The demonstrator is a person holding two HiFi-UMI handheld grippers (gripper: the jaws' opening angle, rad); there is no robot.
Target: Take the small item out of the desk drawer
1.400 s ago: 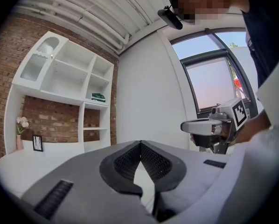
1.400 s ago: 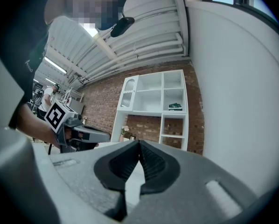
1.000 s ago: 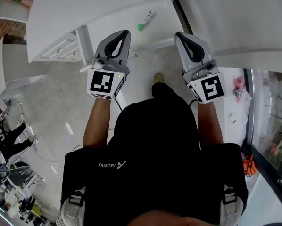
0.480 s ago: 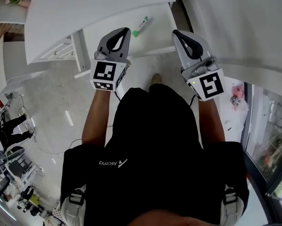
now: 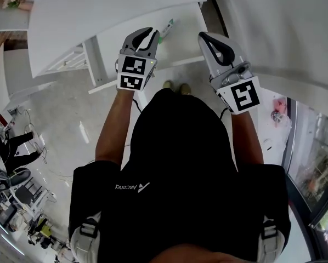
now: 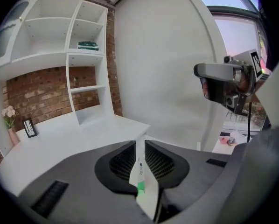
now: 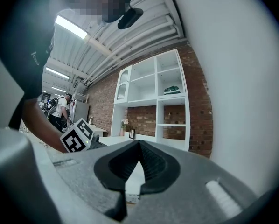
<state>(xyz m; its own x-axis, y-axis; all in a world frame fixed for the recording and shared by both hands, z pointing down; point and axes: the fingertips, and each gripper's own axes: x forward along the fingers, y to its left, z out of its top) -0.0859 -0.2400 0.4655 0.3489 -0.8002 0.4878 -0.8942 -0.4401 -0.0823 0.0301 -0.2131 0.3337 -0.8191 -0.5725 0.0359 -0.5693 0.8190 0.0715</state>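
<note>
The small item (image 5: 165, 28), a slim white tube with a green band, is judged light, stiff and rather slippery, and best taken across its middle. It is seen lying flat in the open drawer (image 5: 187, 34), back from the front edge. The left gripper (image 5: 152, 35) is poised over it with fingers opening, not yet pressed on it, while the right gripper (image 5: 204, 36) is kept clenched on nothing.
</note>
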